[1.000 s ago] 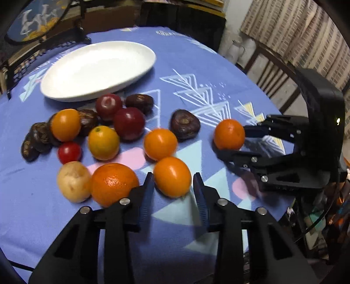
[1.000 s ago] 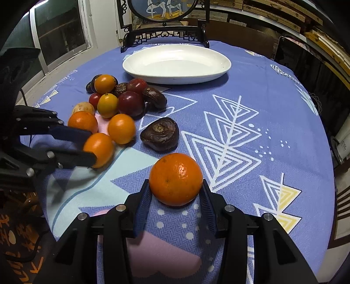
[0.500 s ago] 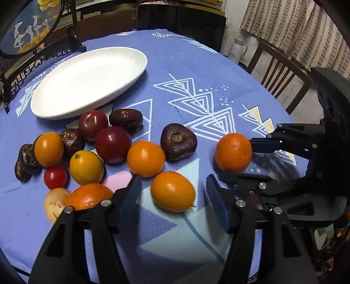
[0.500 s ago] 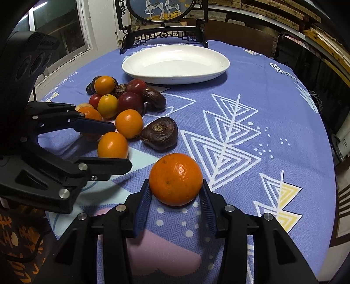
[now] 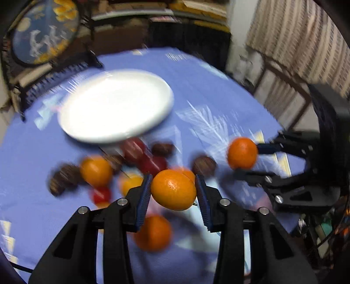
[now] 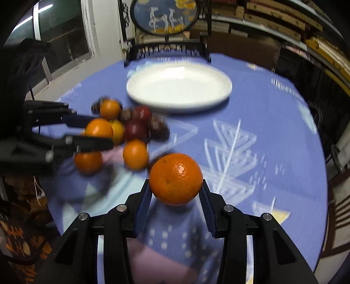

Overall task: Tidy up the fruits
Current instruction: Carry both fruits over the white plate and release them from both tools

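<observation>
My left gripper (image 5: 172, 181) has a small orange (image 5: 174, 190) between its blue pads; the jaws are closing on it and it hangs above the cloth. In the right wrist view the same left gripper (image 6: 100, 132) holds it over the fruit pile (image 6: 135, 129). Raised off the table, a bigger orange (image 6: 176, 179) sits in my right gripper (image 6: 176, 185), which is shut on it; the left wrist view shows this right gripper (image 5: 246, 159) and its orange (image 5: 241, 153) at the right. Behind the pile stands an empty white oval plate (image 5: 116, 104) (image 6: 179, 87).
On the blue patterned tablecloth (image 6: 251, 122) lie several loose fruits: oranges, red plums (image 5: 140, 153) and dark brown chestnuts (image 5: 203, 165). A black framed ornament (image 6: 166, 15) stands at the table's far edge. Wooden chairs (image 5: 280, 87) are at the right.
The left gripper's jaws closed on the small orange that lay between them and lifted it. The right gripper rose with its orange. The views now look further across the table.
</observation>
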